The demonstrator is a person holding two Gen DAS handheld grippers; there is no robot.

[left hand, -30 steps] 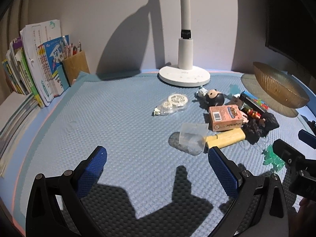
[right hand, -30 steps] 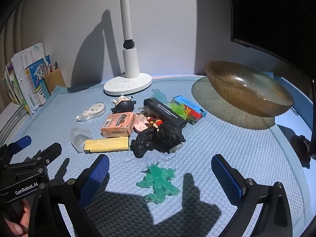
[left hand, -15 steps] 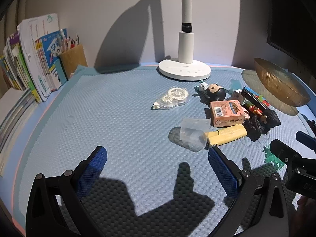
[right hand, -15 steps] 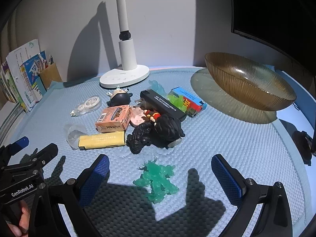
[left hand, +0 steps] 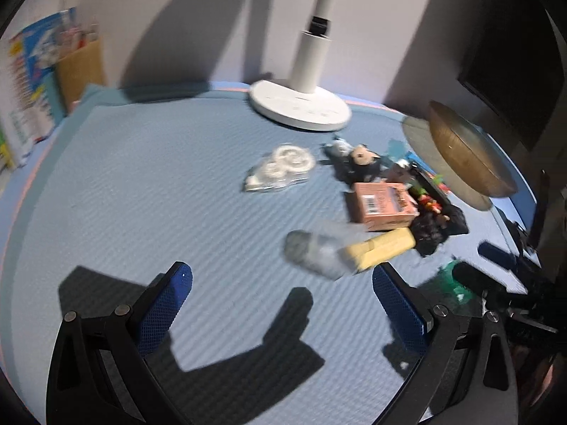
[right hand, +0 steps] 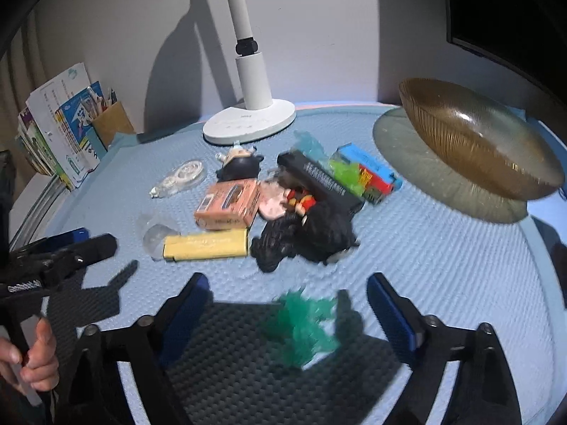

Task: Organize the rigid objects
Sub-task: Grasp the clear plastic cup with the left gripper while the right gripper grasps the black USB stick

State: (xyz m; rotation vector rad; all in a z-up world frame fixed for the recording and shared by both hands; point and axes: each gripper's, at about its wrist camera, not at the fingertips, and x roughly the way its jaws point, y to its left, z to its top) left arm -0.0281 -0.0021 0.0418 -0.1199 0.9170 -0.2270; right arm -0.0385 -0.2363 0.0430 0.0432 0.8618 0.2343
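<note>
the green spiky toy (right hand: 301, 326) lies on the blue bumpy mat (right hand: 443, 248), right between the blue pads of the right gripper (right hand: 287, 304). the pads do not touch it yet. the jaws have just been closing in a bit, but they stand wide, with room on both sides of the toy. it looks like see-through plastic with lots of thin points, so i think it is light and hard. the points might bend or snap if squeezed too much. the best place to pinch looks like the thick middle, not the tips. it may slip, since it is smooth.

just past it sits a pile of small things: a black curly figure (right hand: 312, 233), a yellow box (right hand: 205, 244), a pink box (right hand: 228, 205), a long black box (right hand: 319, 180) and a blue box (right hand: 368, 170). a clear tape roller (right hand: 180, 177) lies a bit apart.

the brown glass bowl (right hand: 478, 141) stands well apart on the right side. i think the toys should go in there. it looks breakable, so drop things in softly.

the left gripper (left hand: 280, 301) hovers over bare mat near the yellow box, wide open, holding nothing. a white lamp (right hand: 251, 106) stands at the back.
</note>
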